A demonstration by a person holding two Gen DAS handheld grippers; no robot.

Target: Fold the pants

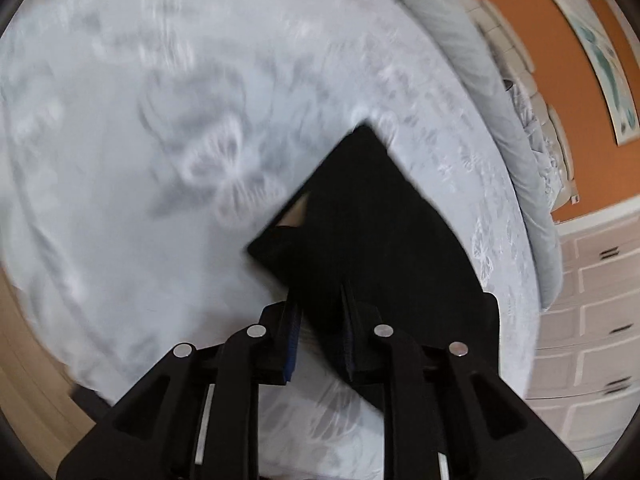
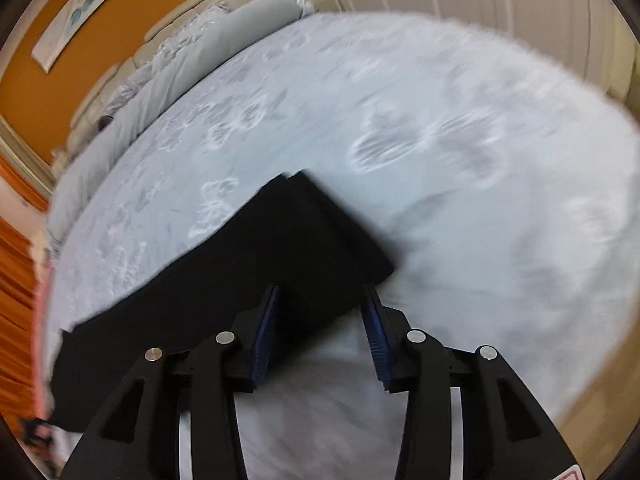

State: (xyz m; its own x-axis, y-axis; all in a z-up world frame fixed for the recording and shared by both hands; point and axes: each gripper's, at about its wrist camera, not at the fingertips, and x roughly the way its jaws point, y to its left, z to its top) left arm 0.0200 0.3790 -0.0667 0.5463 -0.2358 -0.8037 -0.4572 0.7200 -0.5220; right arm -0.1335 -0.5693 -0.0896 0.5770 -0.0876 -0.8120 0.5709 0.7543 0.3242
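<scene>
Black pants [image 1: 360, 216] lay at frame centre on the bed [image 1: 120, 160]. Our left gripper [image 1: 320, 300] pinched their edge; our right gripper [image 2: 320, 296] straddled them, jaws apart. Uneven pulling risked skewing the fold.

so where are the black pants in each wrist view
Left wrist: the black pants lie centre to lower right, reaching between the left claw fingers.
Right wrist: black pants run from centre to lower left, by the right claw.
Shared landmark: the orange wall beyond the bed.
</scene>
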